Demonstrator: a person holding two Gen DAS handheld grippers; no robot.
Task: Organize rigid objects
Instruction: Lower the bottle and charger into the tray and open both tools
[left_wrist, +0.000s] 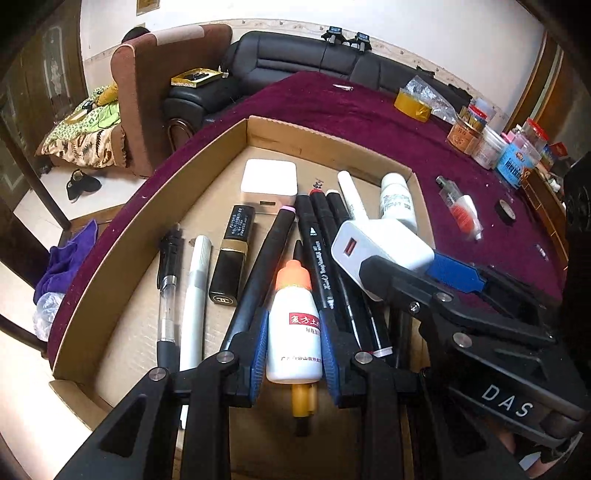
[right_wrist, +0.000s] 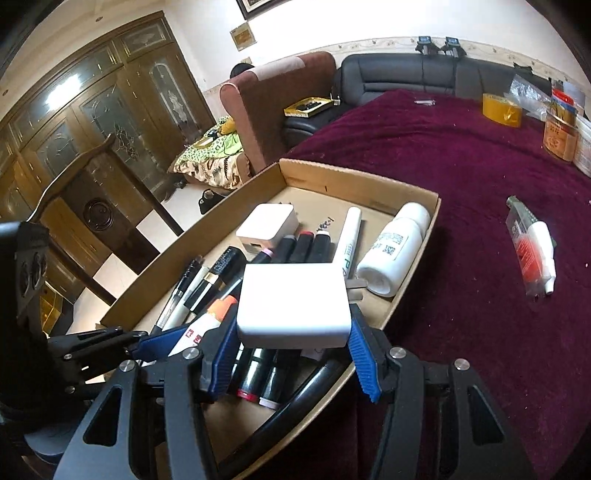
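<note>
A shallow cardboard tray (left_wrist: 122, 236) (right_wrist: 413, 258) on the maroon tablecloth holds pens, black markers (left_wrist: 319, 236), a black lipstick (left_wrist: 232, 254), a white power bank (left_wrist: 269, 177) (right_wrist: 266, 226) and a white bottle (left_wrist: 397, 201) (right_wrist: 393, 251). My left gripper (left_wrist: 295, 332) is shut on a white bottle with an orange cap (left_wrist: 294, 325) (right_wrist: 207, 325), held over the tray. My right gripper (right_wrist: 291, 354) (left_wrist: 417, 266) is shut on a white USB charger (right_wrist: 293, 304) (left_wrist: 380, 245), held above the markers in the tray.
A packaged tube (right_wrist: 532, 247) (left_wrist: 461, 210) lies on the cloth right of the tray. A black tape ring (left_wrist: 508, 211), a yellow tape roll (left_wrist: 412, 105) (right_wrist: 501, 109) and several jars (left_wrist: 491, 140) stand at the far right. A sofa (left_wrist: 295, 62) and armchair (right_wrist: 280, 107) are behind the table.
</note>
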